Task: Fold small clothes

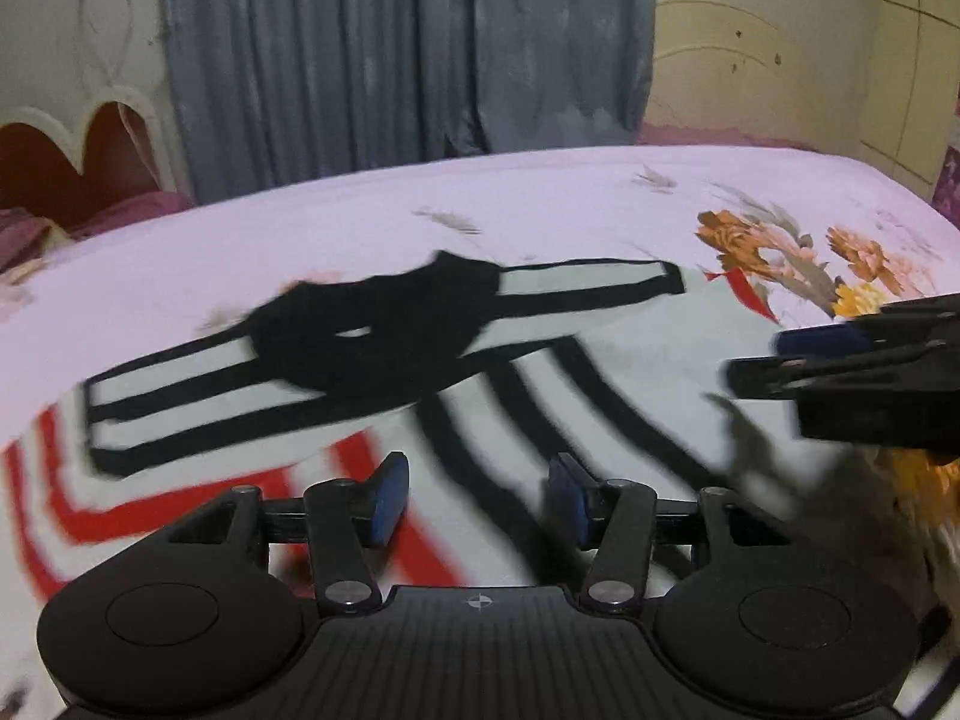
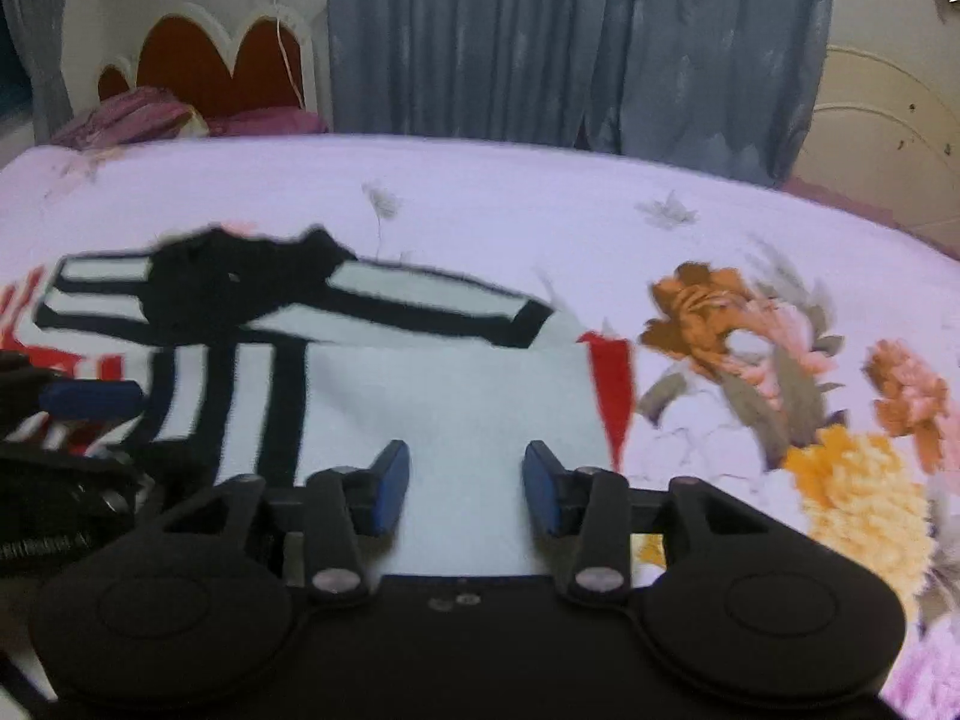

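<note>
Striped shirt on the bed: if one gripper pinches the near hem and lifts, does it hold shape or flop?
Probably flops: the striped shirt lies flat and limp on the bedsheet, its sleeve already folded over. Likely light, since it looks like thin knit. It may drag and bunch rather than slide cleanly on the fabric sheet. The left gripper and right gripper are both open above it.

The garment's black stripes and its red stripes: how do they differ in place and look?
The black stripes run across the sleeves and down the white garment near its black collar; the red stripes lie at its outer edges. The black ones look straight, the red ones curve on the left. Both lie flat on the floral bedsheet.
</note>
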